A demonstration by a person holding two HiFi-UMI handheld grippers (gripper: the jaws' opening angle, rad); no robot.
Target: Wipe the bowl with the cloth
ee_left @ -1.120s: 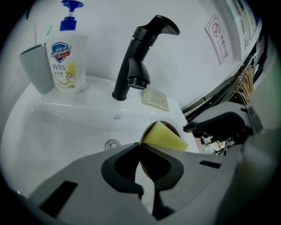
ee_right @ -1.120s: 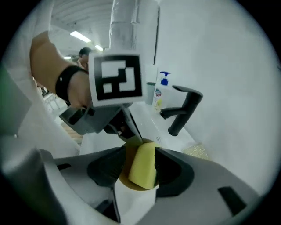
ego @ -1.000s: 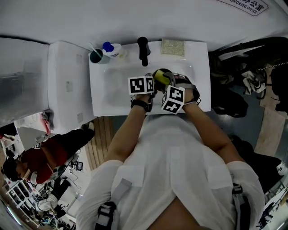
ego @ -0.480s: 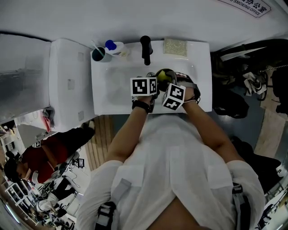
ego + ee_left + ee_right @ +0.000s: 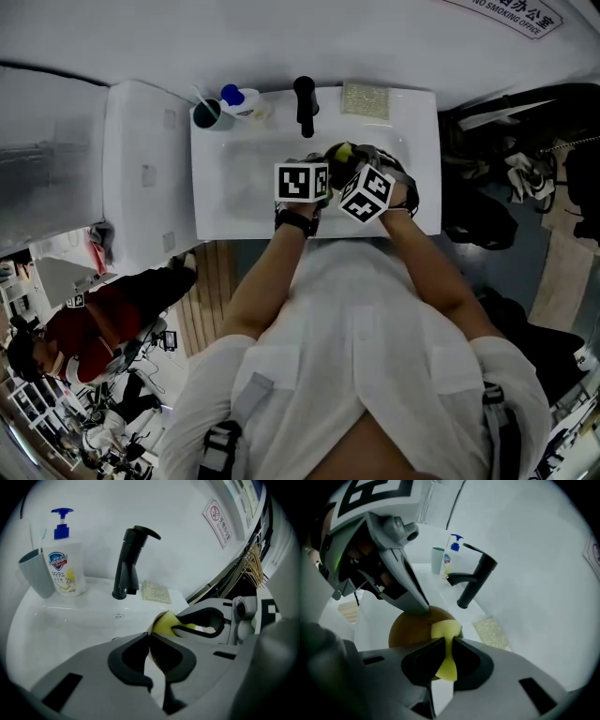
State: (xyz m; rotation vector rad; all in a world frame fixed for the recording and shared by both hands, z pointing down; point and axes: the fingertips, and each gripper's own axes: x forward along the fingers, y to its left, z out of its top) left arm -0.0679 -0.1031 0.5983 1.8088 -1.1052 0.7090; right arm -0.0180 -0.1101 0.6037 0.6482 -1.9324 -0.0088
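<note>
A: Left gripper (image 5: 150, 638)?
B: We log its jaws nipped narrow on the rim of the brown bowl (image 5: 410, 627), over the white sink (image 5: 70, 625), near the black faucet (image 5: 129, 564).
A: Right gripper (image 5: 447, 643)?
B: Its jaws have just been closing. We see them pinching the yellow cloth (image 5: 446, 631) at the bowl's edge.

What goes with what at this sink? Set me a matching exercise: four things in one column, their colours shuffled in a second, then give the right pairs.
Things:
1. bowl
2. cloth
3. faucet
4. soap bottle

Colours:
A. black
B. yellow
C. white with a blue pump
D. brown

Pairs: 1-D, 2-B, 3-A, 4-C
</note>
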